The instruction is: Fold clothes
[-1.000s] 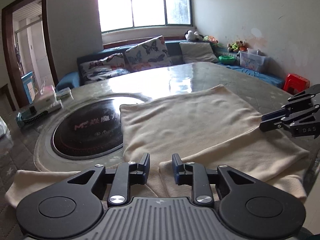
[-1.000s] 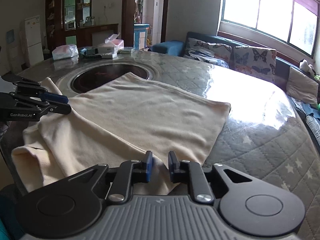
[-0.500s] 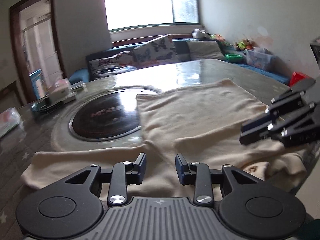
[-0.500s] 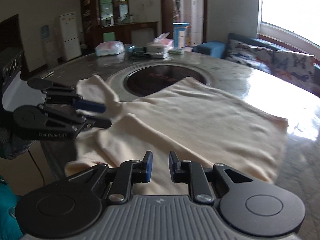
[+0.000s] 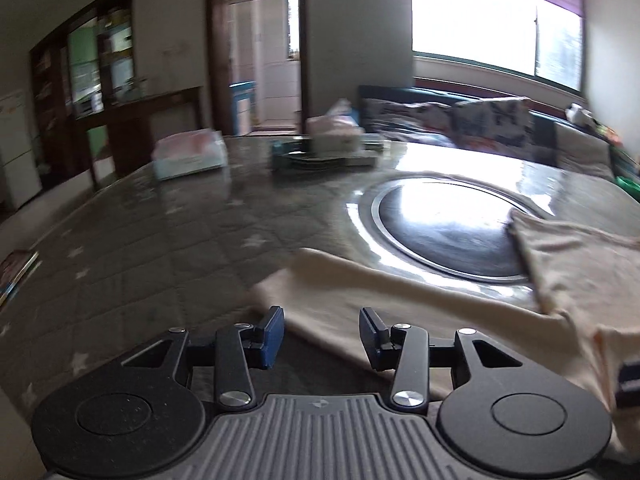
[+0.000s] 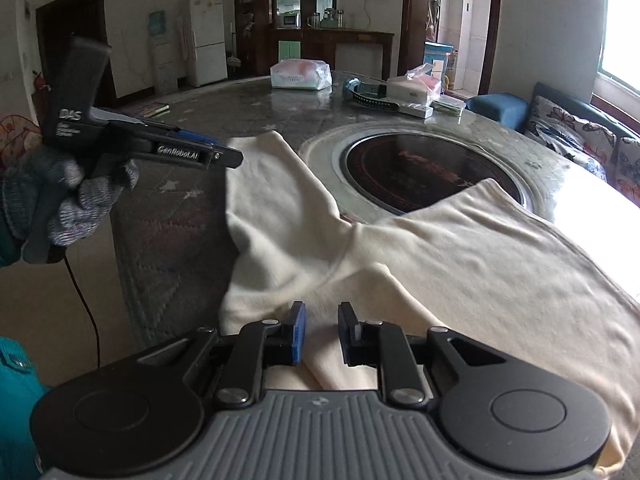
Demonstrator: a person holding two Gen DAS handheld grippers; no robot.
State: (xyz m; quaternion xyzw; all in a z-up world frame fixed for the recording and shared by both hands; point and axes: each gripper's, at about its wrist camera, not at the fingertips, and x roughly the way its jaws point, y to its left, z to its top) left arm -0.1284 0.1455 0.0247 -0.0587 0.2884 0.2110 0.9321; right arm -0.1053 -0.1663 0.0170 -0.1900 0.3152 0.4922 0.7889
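Two tongs in play, both spread with nothing between the pads. Right tongs (image 6: 319, 334) hover low over the near edge of the cream garment (image 6: 460, 264), blue pads apart, cloth visible in the gap but not pinched. Left tongs (image 5: 321, 338) also spread wide, poised just above the near end of the sleeve (image 5: 360, 300), no contact that can be confirmed; left view is motion-blurred. From the right view the left tongs (image 6: 224, 156) show side-on, held in a grey-gloved hand (image 6: 60, 204) above the table's left side, tip near the sleeve's far end.

Garment lies flat on the table (image 6: 168, 232), body spread toward the right, one sleeve stretched out left and forward, another fold of cloth doubled over near the right tongs. Far corner of the garment overlaps the rim of the round black inset cooktop (image 6: 424, 164) set in the table's middle. Table has a quilted star-pattern cover under a glossy top.

Further back on the table: tissue pack (image 6: 301, 74), a teal-and-black gadget (image 6: 366, 94), a white box with plastic bag (image 6: 416, 88). Beyond that, white fridge (image 6: 206, 38), dark wood cabinet (image 6: 328, 44), doorway, and a blue sofa with butterfly cushions (image 6: 576, 136) at right.
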